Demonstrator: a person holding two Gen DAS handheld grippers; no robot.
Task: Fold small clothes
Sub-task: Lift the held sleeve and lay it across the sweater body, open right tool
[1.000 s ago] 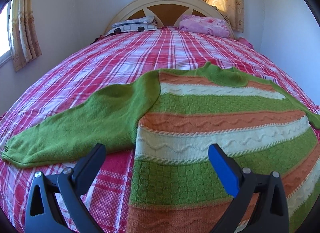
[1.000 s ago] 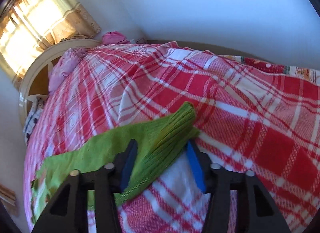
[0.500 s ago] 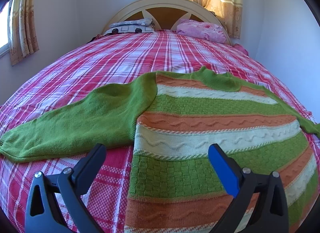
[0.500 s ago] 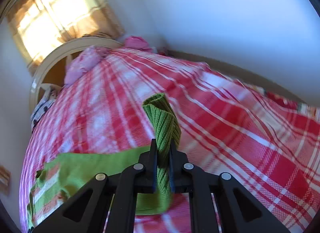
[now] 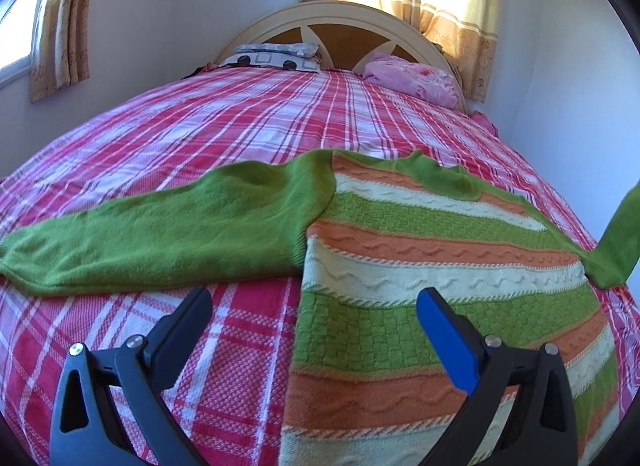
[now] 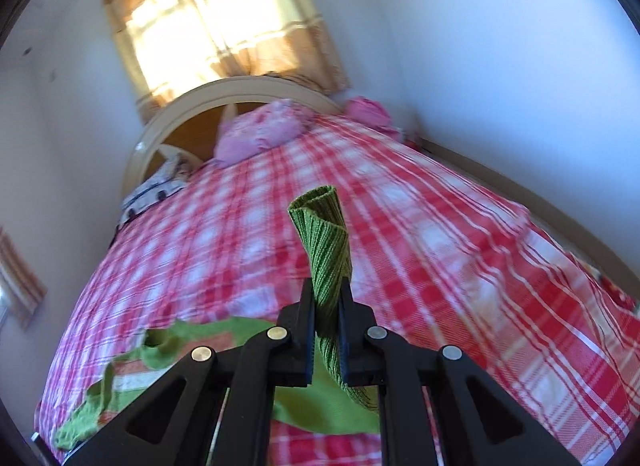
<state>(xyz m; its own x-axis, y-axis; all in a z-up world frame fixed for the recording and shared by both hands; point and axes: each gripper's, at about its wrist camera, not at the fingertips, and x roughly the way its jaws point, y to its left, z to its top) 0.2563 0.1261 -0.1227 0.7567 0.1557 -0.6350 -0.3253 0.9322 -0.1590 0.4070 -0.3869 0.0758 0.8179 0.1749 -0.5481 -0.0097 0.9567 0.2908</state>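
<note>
A small knitted sweater (image 5: 432, 266) with green, orange and cream stripes lies flat on the bed. Its green left sleeve (image 5: 160, 238) stretches out to the left. The right sleeve (image 5: 620, 238) rises off the bed at the right edge of the left wrist view. My right gripper (image 6: 326, 302) is shut on that sleeve's ribbed green cuff (image 6: 324, 234), which sticks up between the pads above the bed. My left gripper (image 5: 316, 306) hangs open over the sweater's left edge, just below the armpit, with nothing between its fingers.
The red and white plaid bedspread (image 5: 240, 125) covers the whole bed. A patterned pillow (image 5: 276, 55) and a pink pillow (image 5: 412, 77) lie by the cream headboard (image 5: 344, 13). White walls close in on the right; curtained windows stand behind the headboard and at left.
My right gripper closed on the right sleeve's cuff and lifted it off the bed, rolling as it rose. The left gripper drifted slightly and stayed open.
</note>
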